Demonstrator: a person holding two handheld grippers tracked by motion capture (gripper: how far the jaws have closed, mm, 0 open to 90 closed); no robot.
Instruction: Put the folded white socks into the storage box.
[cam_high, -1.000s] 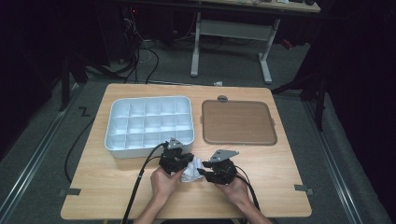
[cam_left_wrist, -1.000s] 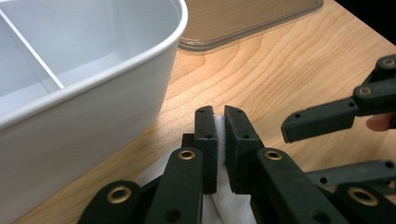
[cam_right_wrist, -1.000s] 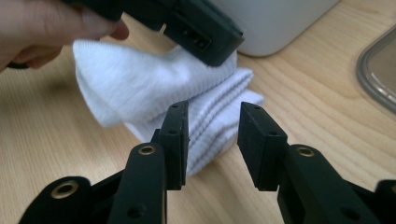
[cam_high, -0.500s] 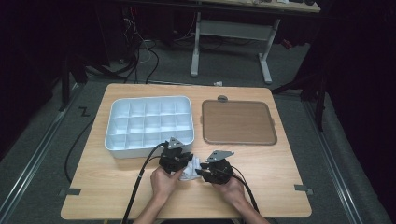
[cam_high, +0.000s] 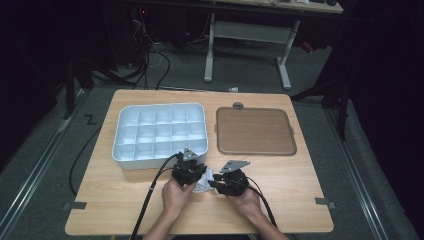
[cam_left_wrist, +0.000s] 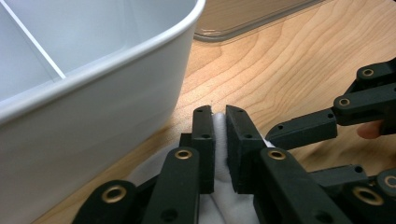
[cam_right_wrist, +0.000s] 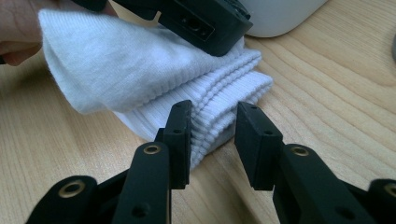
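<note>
A white ribbed sock (cam_high: 204, 187) lies bunched on the wooden table between my two grippers. My left gripper (cam_high: 198, 178) is shut on a fold of the sock (cam_left_wrist: 220, 140). Its jaws have just been opening slightly, and cloth still fills the narrow gap between the pads (cam_left_wrist: 204, 135). My right gripper (cam_high: 216, 183) faces it from the right, and its jaws have just been closing. In the right gripper view the ribbed cuff (cam_right_wrist: 219, 112) sits between that gripper's (cam_right_wrist: 212, 114) jaws. One pad touches the cloth and the other stands clear of it.
A white tray (cam_high: 124, 151) with several compartments stands just beyond the left gripper, its rounded wall (cam_left_wrist: 116, 88) close by. A brown flat lid (cam_high: 255, 131) lies to the tray's right. Bare wood stretches to the table's front edge.
The right gripper has edged a little leftward toward the sock. The left hand and the sock have stayed where they were.
</note>
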